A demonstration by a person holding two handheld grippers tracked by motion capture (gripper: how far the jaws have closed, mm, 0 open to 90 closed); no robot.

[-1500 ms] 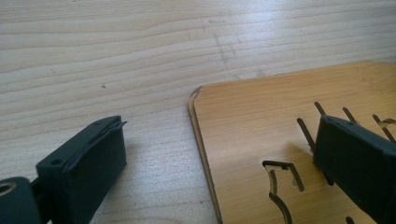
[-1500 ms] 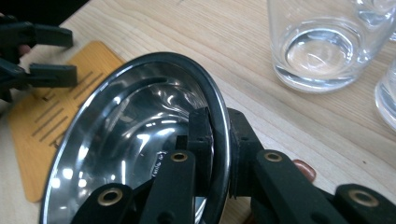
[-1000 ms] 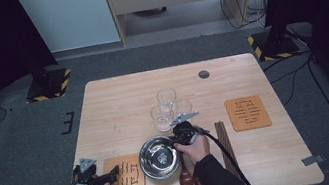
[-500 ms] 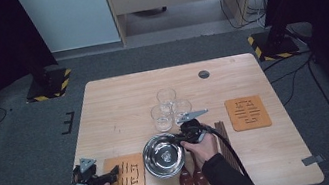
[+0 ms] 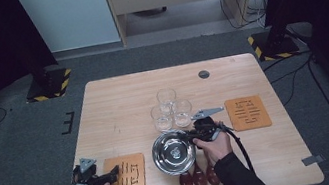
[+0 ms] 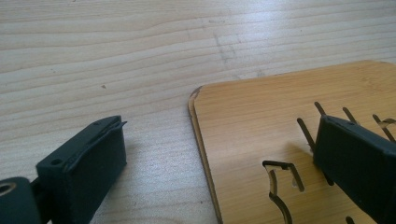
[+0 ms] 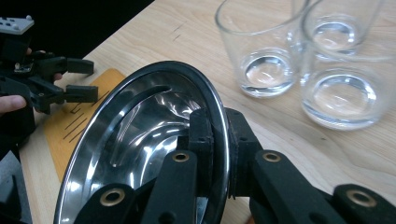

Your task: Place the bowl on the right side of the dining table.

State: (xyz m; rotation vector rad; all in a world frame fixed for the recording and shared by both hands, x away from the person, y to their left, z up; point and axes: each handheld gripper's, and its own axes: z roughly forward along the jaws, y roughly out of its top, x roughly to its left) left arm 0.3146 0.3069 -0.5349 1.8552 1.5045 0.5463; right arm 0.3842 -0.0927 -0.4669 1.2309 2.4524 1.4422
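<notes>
At table centre, right gripper (image 5: 194, 137) pinches steel bowl (image 5: 173, 152) rim, carrying; left gripper (image 5: 115, 171) spread; next: lower bowl level.

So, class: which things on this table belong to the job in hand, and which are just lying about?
In the job:
- right gripper, shut on the rim of the steel bowl
- left gripper, open over the near wooden mat

Lying about:
- three glasses
- far wooden mat
- dark red spoons
- table
</notes>
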